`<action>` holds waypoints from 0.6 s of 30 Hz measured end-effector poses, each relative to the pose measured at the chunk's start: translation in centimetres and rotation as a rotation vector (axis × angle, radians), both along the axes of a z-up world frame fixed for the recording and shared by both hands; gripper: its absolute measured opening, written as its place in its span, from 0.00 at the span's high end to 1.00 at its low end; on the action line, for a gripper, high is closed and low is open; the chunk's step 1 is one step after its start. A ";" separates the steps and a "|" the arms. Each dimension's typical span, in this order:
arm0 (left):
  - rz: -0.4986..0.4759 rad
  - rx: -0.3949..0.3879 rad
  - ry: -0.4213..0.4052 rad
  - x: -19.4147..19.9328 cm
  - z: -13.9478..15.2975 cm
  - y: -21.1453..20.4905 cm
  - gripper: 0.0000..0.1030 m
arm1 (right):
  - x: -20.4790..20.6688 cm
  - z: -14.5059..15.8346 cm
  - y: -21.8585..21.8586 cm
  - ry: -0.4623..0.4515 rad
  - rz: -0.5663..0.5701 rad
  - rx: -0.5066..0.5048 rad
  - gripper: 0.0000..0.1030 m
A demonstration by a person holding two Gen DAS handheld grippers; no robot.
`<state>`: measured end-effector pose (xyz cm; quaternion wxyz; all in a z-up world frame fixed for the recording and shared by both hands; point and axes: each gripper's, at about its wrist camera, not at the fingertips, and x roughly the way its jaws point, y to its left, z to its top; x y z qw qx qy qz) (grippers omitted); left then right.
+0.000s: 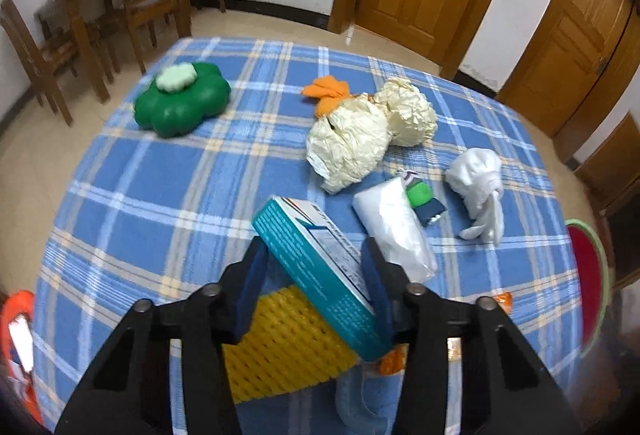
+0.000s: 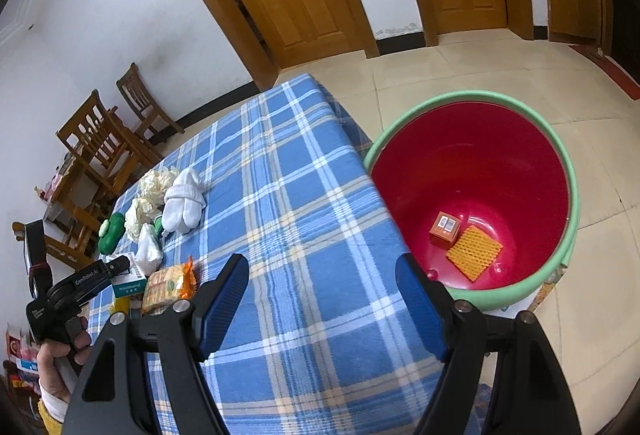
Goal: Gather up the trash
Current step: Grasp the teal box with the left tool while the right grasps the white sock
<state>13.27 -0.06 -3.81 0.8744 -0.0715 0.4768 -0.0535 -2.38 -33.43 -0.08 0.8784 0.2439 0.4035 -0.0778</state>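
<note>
Both tongs differed: left gripper (image 1: 316, 271) clamped the box (image 1: 320, 267); right gripper (image 2: 320, 299) gaped empty. I judged a level carry right to the bin (image 2: 568, 171) best.

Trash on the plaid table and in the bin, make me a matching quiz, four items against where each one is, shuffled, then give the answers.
Items:
1. teal box
2. orange box
3. green flower-shaped cushion
4. white sock bundle

Places:
A. far left part of the tablecloth
B. bottom of the red bin
C. between the left gripper's fingers
D. on the table, right of the crumpled cream paper

Pairs: 1-C, 2-B, 3-A, 4-D
</note>
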 end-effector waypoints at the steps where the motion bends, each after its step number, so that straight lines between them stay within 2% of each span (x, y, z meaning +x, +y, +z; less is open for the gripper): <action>1: -0.005 -0.021 0.006 0.0 -0.1 0.1 0.58 | 0.2 0.0 0.2 0.000 0.006 -0.004 0.24; 6: -0.037 -0.080 0.006 -0.1 -0.1 -0.3 0.66 | 1.4 0.4 1.5 0.002 0.047 -0.029 0.24; 11: -0.068 -0.112 -0.002 0.0 0.3 -0.6 0.81 | 3.0 1.1 3.0 -0.009 0.092 -0.057 0.24; 18: -0.076 -0.133 -0.045 0.0 1.8 0.1 0.82 | 6.5 1.4 5.6 -0.013 0.156 -0.072 0.24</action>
